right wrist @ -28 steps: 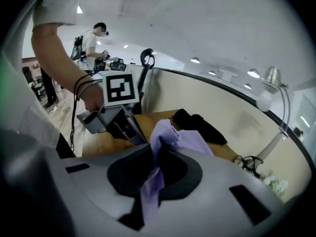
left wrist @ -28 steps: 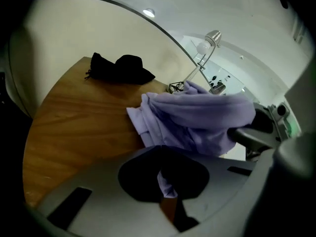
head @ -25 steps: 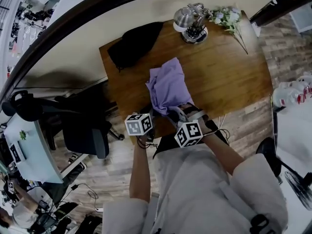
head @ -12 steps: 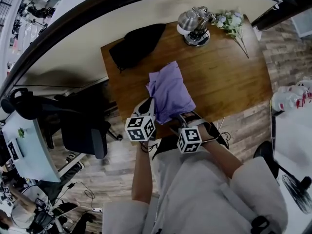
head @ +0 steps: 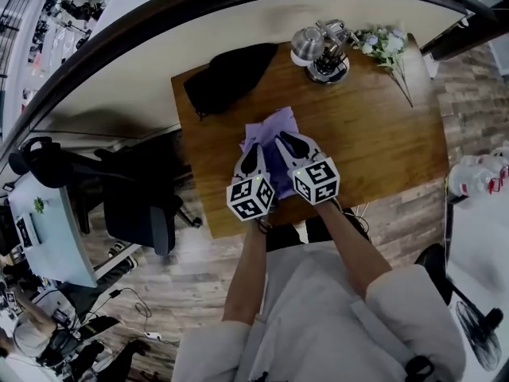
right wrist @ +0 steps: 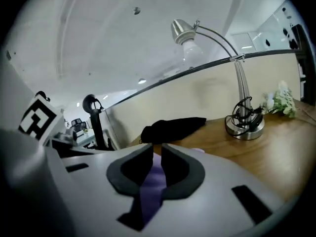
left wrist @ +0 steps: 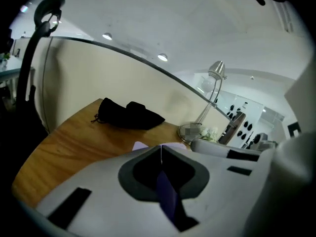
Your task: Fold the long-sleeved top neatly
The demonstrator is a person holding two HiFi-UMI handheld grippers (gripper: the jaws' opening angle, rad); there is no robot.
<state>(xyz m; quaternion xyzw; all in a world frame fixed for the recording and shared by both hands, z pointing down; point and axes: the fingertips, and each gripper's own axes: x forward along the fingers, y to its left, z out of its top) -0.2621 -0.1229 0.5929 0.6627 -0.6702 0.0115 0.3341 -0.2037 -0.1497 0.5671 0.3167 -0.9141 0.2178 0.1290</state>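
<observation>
The purple long-sleeved top (head: pixel 272 127) lies bunched in the middle of the wooden table (head: pixel 382 134), its near part covered by both grippers. My left gripper (head: pixel 253 154) is shut, with a strip of purple cloth (left wrist: pixel 168 196) pinched between its jaws. My right gripper (head: pixel 286 143) sits beside it to the right; its jaws have just been closing and now pinch a fold of the top (right wrist: pixel 153 181). Both grippers are raised over the top and point toward the far side of the table.
A black cloth bag (head: pixel 231 74) lies at the table's far left. A silver desk lamp (head: pixel 322 50) and a spray of white flowers (head: pixel 386 42) stand at the far right. A black office chair (head: pixel 139 205) stands left of the table.
Both grippers have moved from the table's near edge away over the top, carrying its near edge with them. The visible purple cloth is now shorter. The right gripper has rolled.
</observation>
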